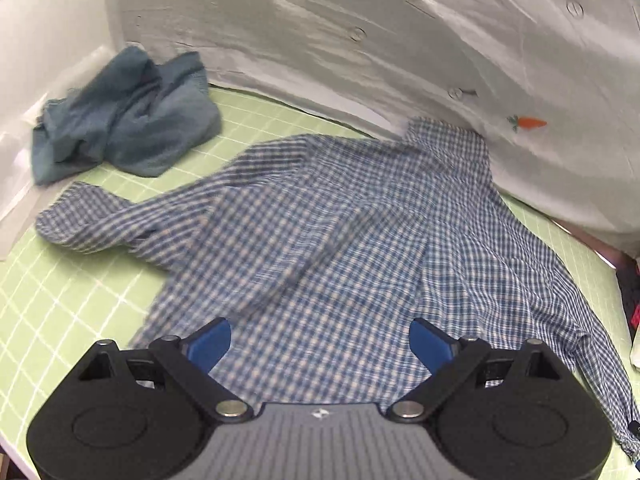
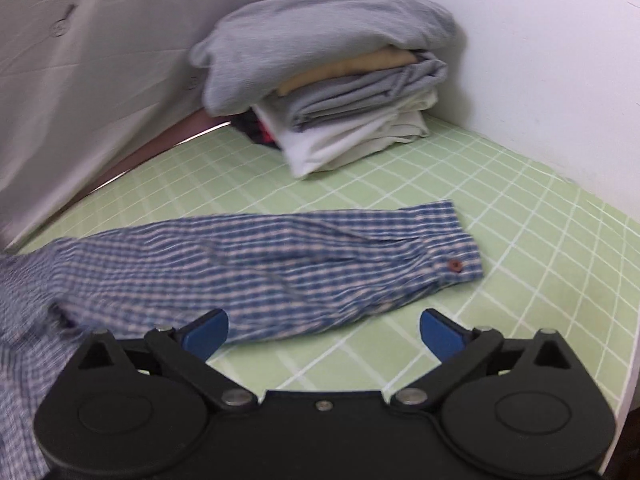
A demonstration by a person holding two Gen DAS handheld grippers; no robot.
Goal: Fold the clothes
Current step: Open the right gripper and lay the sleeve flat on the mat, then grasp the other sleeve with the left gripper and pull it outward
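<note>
A blue-and-white checked shirt lies spread on the green grid mat, collar away from me, one sleeve out to the left. My left gripper is open and empty, its blue pads just above the shirt's near hem. In the right wrist view the shirt's other sleeve lies flat across the mat, its cuff with a brown button at the right. My right gripper is open and empty, just in front of that sleeve.
A crumpled teal cloth lies at the mat's far left. A stack of folded clothes stands at the far side by the white wall. A person in a white buttoned shirt stands behind the table.
</note>
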